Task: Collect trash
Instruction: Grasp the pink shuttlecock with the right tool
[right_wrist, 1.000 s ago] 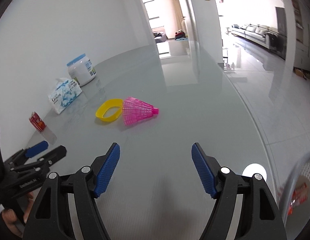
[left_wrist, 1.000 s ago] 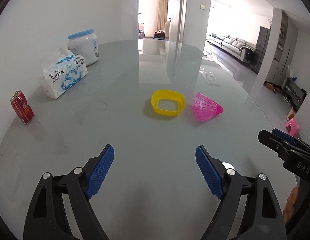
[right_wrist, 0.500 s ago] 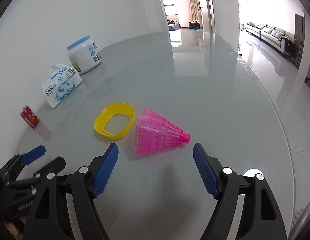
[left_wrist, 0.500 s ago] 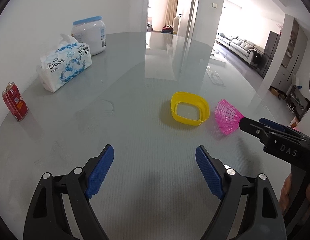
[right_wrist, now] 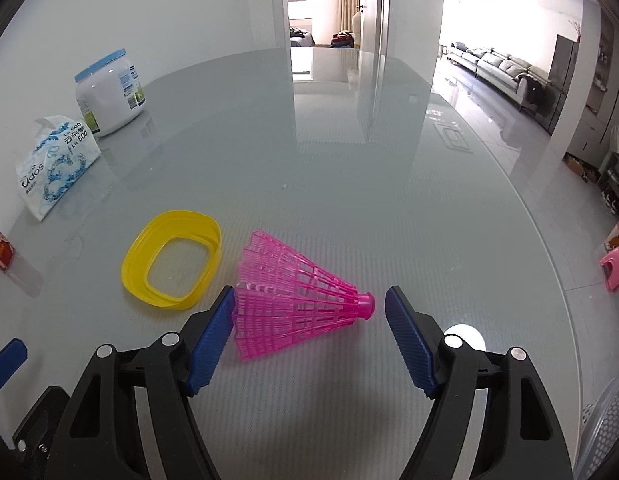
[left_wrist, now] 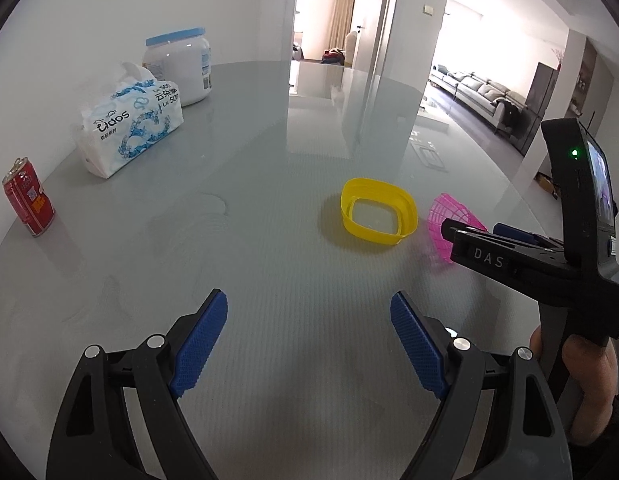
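So the right tool (right_wrist: 309, 312) is straddling the pink shuttlecock (right_wrist: 293, 304), which lies on its side on the glass bench (right_wrist: 349, 184) with the small cork end pointing right and the wide skirt toward the yellow ring (right_wrist: 173, 260). The jaws are closing with the shuttlecock between them. The left pad looks like it's right at the skirt's edge, while the right pad is still a bit off the cork end, so I wouldn't call it gripped yet. Coming in lengthwise like that makes sense to me: the skirt is flimsy mesh, so squeezing end to end probably crushes it less than pinching across (just my guess).

The left tool (left_wrist: 309, 332) hangs wide open over bare bench with nothing between its pads, pointed roughly at the yellow ring (left_wrist: 377, 212). My read is that it's parked there so it's ready for the ring next.

Along the wall sit a red can (left_wrist: 27, 196), a tissue pack (left_wrist: 129, 124) and a white tub (left_wrist: 177, 68), well apart from the action. A mesh basket (right_wrist: 601, 424) peeks in at the lower right of the right view, likely where the trash goes.
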